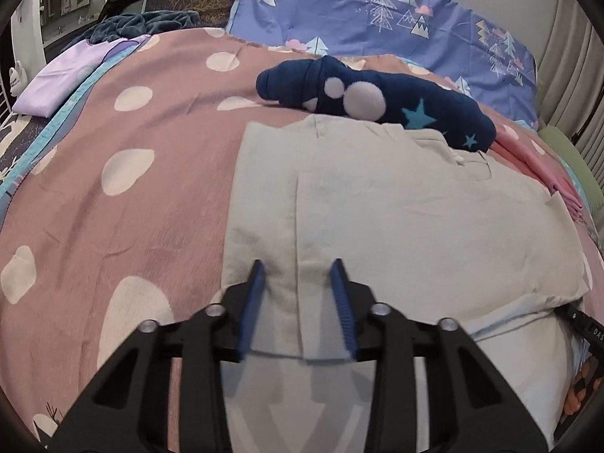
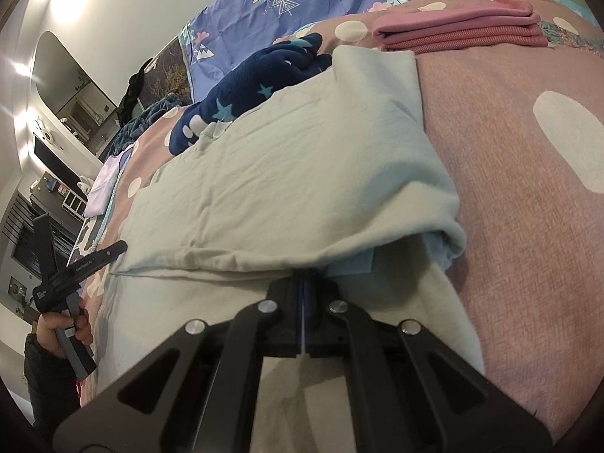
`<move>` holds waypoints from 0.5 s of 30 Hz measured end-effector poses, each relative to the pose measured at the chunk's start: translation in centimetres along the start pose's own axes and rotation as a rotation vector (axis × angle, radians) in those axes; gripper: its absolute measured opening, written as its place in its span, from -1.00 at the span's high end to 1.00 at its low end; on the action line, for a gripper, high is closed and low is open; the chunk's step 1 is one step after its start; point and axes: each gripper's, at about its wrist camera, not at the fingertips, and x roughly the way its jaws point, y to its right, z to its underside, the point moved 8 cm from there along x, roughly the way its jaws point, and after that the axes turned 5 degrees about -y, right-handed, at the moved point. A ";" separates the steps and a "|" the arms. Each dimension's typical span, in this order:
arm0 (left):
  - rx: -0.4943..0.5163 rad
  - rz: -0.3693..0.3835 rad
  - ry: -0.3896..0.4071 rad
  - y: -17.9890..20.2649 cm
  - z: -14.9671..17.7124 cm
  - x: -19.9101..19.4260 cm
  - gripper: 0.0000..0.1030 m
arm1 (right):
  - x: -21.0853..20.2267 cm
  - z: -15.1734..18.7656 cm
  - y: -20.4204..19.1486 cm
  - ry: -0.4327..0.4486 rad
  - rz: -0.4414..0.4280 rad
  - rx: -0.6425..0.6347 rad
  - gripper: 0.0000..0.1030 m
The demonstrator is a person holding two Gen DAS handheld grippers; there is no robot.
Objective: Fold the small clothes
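Note:
A pale mint garment [image 1: 396, 207] lies spread on the pink polka-dot bedspread [image 1: 113, 207], partly folded over itself. My left gripper [image 1: 298, 264] is open, its blue fingers straddling a crease near the garment's left edge. My right gripper [image 2: 306, 277] is shut on the near edge of the same garment [image 2: 283, 173], holding a lifted fold. The left gripper [image 2: 117, 248] also shows at the garment's left edge in the right wrist view.
A navy star-print garment [image 1: 377, 94] lies bunched behind the mint one. Folded pink clothes [image 2: 460, 28] are stacked at the far right. A folded lilac piece [image 1: 64, 79] lies at the far left. A blue tree-print pillow [image 1: 377, 11] lines the back.

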 end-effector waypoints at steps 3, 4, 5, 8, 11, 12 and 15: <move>0.002 -0.011 0.006 0.3 -0.3 -0.3 0.36 | 0.0 0.0 0.0 0.000 -0.002 0.001 1.00; 0.001 -0.012 0.010 0.3 -0.4 -0.5 0.36 | 0.0 0.0 -0.1 0.000 -0.001 0.001 1.00; 0.001 -0.008 0.013 0.5 -0.4 -0.6 0.36 | 0.0 0.0 -0.1 0.000 -0.001 0.001 1.00; 0.006 0.007 0.010 0.9 -0.5 -0.4 0.35 | 0.0 0.0 0.0 0.000 -0.001 0.001 1.00; 0.023 0.020 -0.020 1.5 -0.3 0.6 0.35 | 0.0 0.0 0.0 0.000 -0.002 0.002 1.00; 0.033 0.018 -0.017 1.7 -0.3 0.8 0.37 | 0.0 0.0 0.0 0.000 -0.002 0.001 1.00; 0.058 0.032 -0.002 2.3 -0.8 0.5 0.95 | 0.0 0.0 0.0 -0.001 -0.003 0.002 1.00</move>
